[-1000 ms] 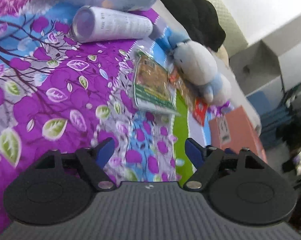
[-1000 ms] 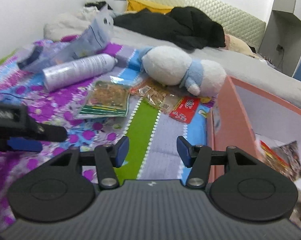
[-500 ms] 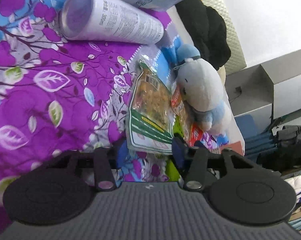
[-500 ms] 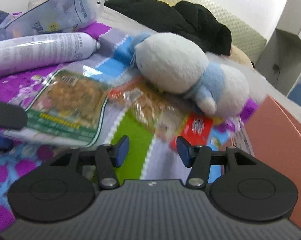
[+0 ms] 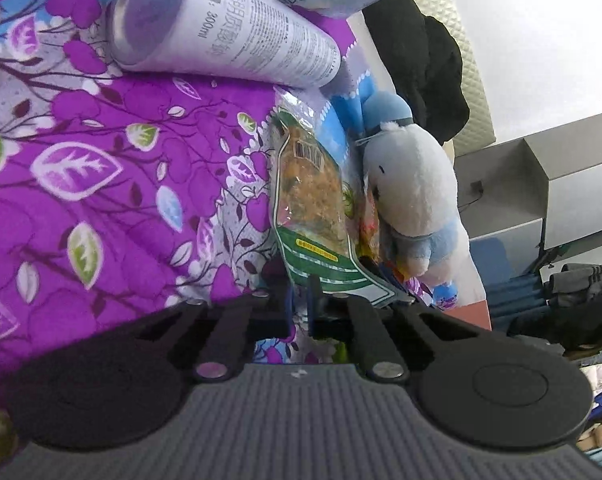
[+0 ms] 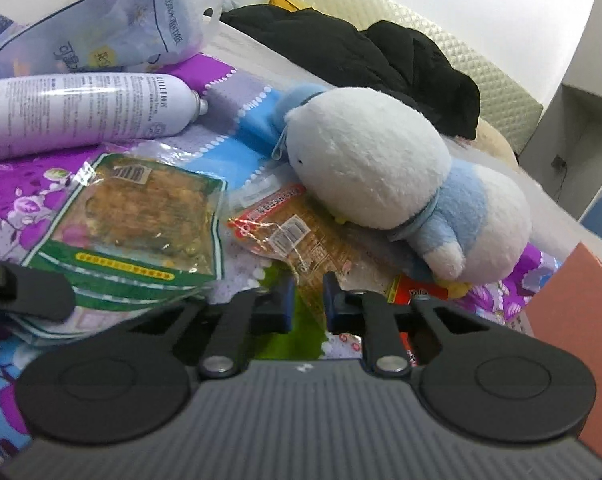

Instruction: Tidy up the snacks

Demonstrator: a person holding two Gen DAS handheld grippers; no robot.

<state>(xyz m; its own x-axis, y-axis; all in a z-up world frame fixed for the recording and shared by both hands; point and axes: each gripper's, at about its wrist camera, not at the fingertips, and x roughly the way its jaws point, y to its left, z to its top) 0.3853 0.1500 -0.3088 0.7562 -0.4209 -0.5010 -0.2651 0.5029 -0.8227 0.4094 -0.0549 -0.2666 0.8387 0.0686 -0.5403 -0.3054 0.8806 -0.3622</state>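
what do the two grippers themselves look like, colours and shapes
Both match: the left gripper and right gripper have a grey ribbed body, two round black discs, black link arms with silver pivot pins, and blue finger pads. No cables or sleeves show.

1. One green-bordered snack packet with a clear window showing brownish contents.
2. One orange-printed clear snack packet, lying just beside the green one.
3. One small red snack packet, partly hidden beneath the plush toy.
4. One white and blue plush toy, lying on its side.
5. One white spray can with printed text, lying flat.
6. One pale blue printed pouch, behind the can.
7. One salmon-coloured box, at the right edge.
8. One heap of black clothing.
9. Two handheld grippers: left gripper, right gripper.
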